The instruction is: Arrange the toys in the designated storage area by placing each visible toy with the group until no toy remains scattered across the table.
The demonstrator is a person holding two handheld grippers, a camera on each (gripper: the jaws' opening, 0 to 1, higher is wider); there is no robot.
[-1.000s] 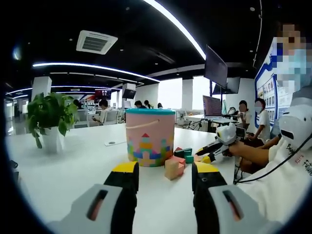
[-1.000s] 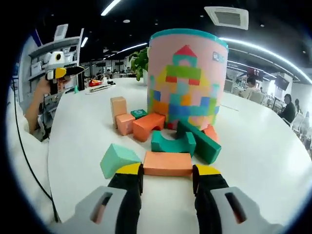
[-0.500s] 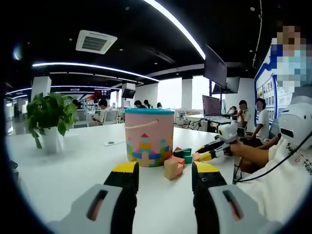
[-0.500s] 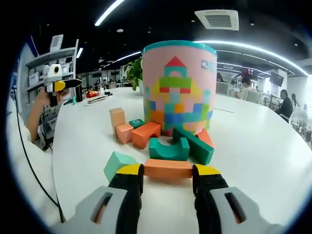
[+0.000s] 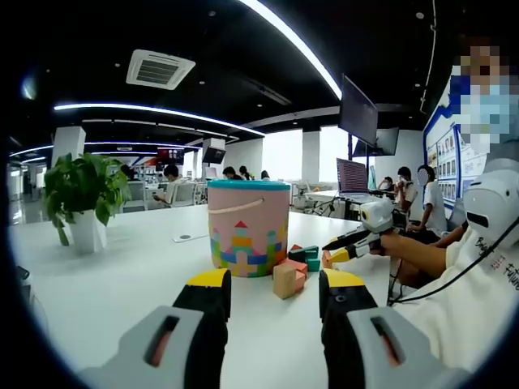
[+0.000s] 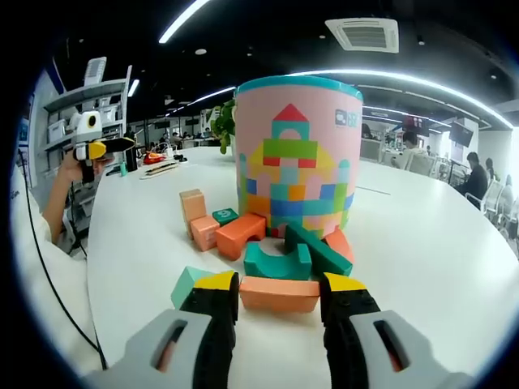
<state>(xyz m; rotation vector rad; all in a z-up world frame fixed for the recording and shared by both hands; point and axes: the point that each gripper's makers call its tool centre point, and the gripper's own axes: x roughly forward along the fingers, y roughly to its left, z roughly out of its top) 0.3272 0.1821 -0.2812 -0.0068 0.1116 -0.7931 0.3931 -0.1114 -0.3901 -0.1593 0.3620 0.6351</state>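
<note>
The orange block (image 6: 279, 293) is now seen raised slightly and drawn back from the bucket (image 6: 298, 154) compared with a second ago; it is pinched at both ends by the right gripper (image 6: 279, 293), its long axis lying crosswise between the jaws, above the white table (image 6: 422, 251); the left gripper (image 5: 274, 293) is held spread, nothing between its jaws.

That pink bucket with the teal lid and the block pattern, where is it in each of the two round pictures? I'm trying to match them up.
Left gripper view: the pink bucket stands on the white table, centre, beyond the left gripper.
Right gripper view: the pink bucket stands upper centre, large, behind the blocks and the right gripper.
Shared landmark: the potted plant, far left in the left gripper view, peeks out at the bucket's left edge in the right gripper view.
</note>
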